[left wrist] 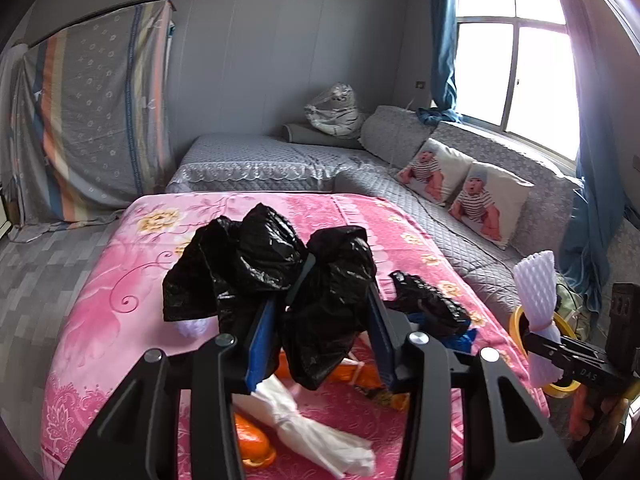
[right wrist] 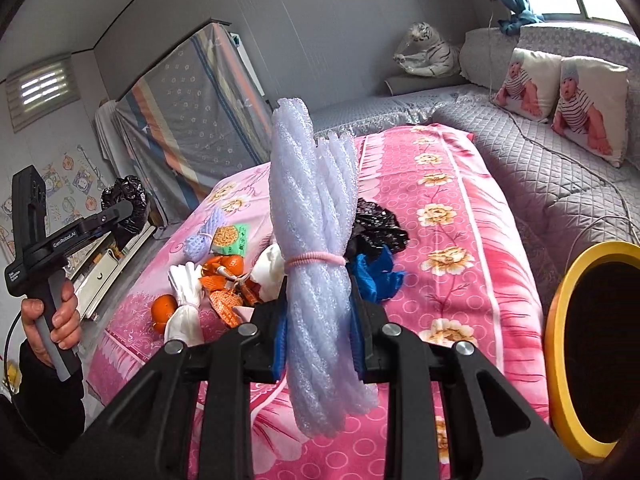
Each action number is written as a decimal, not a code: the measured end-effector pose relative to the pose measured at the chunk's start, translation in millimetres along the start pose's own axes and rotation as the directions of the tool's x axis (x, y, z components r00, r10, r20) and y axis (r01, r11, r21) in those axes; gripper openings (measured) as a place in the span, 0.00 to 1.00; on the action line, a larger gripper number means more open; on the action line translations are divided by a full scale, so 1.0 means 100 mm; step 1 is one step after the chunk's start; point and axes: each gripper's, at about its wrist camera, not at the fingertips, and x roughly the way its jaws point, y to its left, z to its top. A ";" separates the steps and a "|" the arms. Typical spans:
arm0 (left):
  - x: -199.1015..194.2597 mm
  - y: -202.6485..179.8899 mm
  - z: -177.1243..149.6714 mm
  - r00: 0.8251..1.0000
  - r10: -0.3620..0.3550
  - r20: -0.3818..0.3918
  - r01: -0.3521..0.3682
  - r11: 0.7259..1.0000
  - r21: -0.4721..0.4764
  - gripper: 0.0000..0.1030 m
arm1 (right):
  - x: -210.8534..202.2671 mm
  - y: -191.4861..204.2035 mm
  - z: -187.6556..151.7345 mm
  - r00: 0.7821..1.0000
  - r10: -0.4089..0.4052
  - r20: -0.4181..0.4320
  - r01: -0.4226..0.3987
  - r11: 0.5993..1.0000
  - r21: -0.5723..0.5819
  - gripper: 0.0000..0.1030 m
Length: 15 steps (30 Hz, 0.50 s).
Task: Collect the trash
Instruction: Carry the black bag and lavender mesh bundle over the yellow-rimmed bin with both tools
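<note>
Pink floral bedding covers the bed under both tools. Nearest the right wrist camera, the right gripper clamps a bundle of white foam netting, upright, bound with a pink band, beside a yellow-rimmed bin. To the left, a hand grips the handle of the left gripper, marked "GenRobot.AI", tilted downward; its blue pads pinch a crumpled black plastic bag. Beyond, orange peels and white tissue litter the bedding.

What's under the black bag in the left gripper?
Under the black bag, on the pink blanket: orange peel, white tissue, orange wrappers. The bag hides whatever lies directly beneath.
</note>
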 end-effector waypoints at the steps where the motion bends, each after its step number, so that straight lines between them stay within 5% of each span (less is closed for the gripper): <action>1: 0.02 -0.10 0.03 1.000 -0.020 0.004 0.020 1.000 0.014 0.39 | -0.05 -0.06 0.00 1.000 -0.013 0.012 0.013 1.000 0.011 0.23; 8: 0.25 -0.84 0.16 0.990 -0.139 0.010 0.137 0.986 0.091 0.39 | -0.42 -0.50 0.00 0.985 -0.146 0.094 0.140 0.988 0.073 0.23; 15: 0.63 -1.66 0.20 0.962 -0.271 -0.037 0.273 0.947 0.170 0.39 | -0.83 -1.02 -0.02 0.938 -0.311 0.153 0.285 0.944 0.168 0.23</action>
